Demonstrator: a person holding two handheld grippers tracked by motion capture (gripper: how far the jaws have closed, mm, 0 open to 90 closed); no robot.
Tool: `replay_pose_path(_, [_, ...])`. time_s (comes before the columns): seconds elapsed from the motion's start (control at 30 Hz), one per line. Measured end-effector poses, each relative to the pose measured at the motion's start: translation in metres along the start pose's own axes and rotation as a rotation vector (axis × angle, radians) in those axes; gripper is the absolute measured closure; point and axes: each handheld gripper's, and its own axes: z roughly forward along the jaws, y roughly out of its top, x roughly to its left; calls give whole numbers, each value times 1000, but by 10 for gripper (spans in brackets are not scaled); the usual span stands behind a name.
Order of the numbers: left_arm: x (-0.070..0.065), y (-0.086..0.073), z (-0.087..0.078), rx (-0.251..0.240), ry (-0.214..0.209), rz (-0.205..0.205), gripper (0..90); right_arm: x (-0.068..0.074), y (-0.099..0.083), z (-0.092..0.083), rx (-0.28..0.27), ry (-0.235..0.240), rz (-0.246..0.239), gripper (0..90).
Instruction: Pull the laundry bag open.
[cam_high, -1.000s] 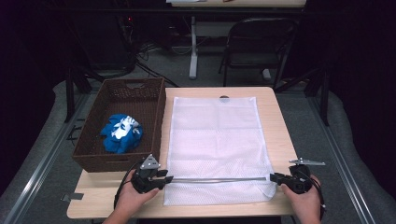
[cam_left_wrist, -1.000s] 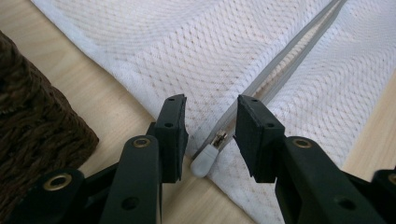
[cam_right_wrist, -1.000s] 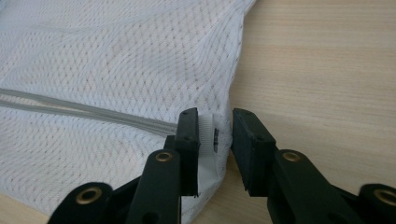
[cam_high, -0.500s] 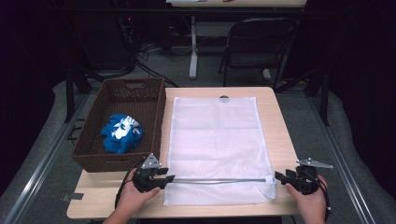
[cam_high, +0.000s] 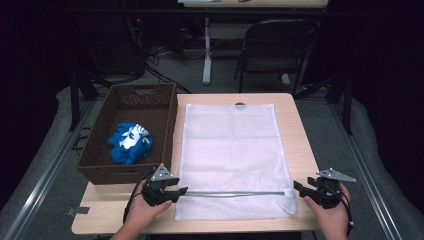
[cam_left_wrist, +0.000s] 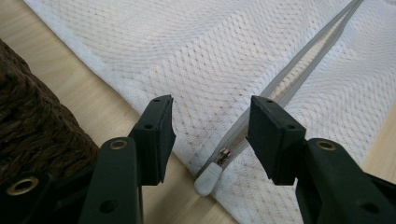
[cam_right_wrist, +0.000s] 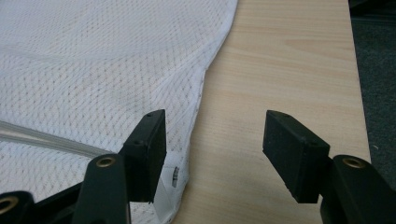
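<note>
On the light wooden table (cam_high: 300, 135) lay a white mesh bag (cam_high: 232, 150), spread flat and reaching from the far edge almost to the near one. A grey zipper (cam_high: 235, 193) ran across the bag close to its near end, from left to right.

At the left end of that zipper sat the left gripper (cam_high: 181, 190), held in the person's left hand (cam_high: 142, 212) and pointing right along the zipper line. Its jaws had just been opening and stood apart, clamping nothing. In the left gripper view the white zipper pull (cam_left_wrist: 208, 178) lay on the table between the two black pads (cam_left_wrist: 159, 137), touching neither; the zipper (cam_left_wrist: 299, 70) ran away from it toward the upper right of that view.

At the right end, the right gripper (cam_high: 299, 186) rested in the right hand (cam_high: 332, 212), just beside the bag's near right corner. Its jaws had also just been opening and stood wide, released. In the right gripper view one pad (cam_right_wrist: 149, 149) hung over the edge of the mesh bag (cam_right_wrist: 93, 70), the other pad over bare table (cam_right_wrist: 289, 60), and nothing was pinched between them.

Left of the bag, touching the table's left side, stood a brown woven basket (cam_high: 95, 145). A crumpled blue and white cloth (cam_high: 130, 142) lay inside it, toward its near half. Beyond the table stood a dark folding chair (cam_high: 272, 50).
</note>
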Motion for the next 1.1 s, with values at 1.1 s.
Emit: replay_pose_path(1.1, [-10,6,-41,-76,20,-13,475,33,11,5,-36,97,-172,511])
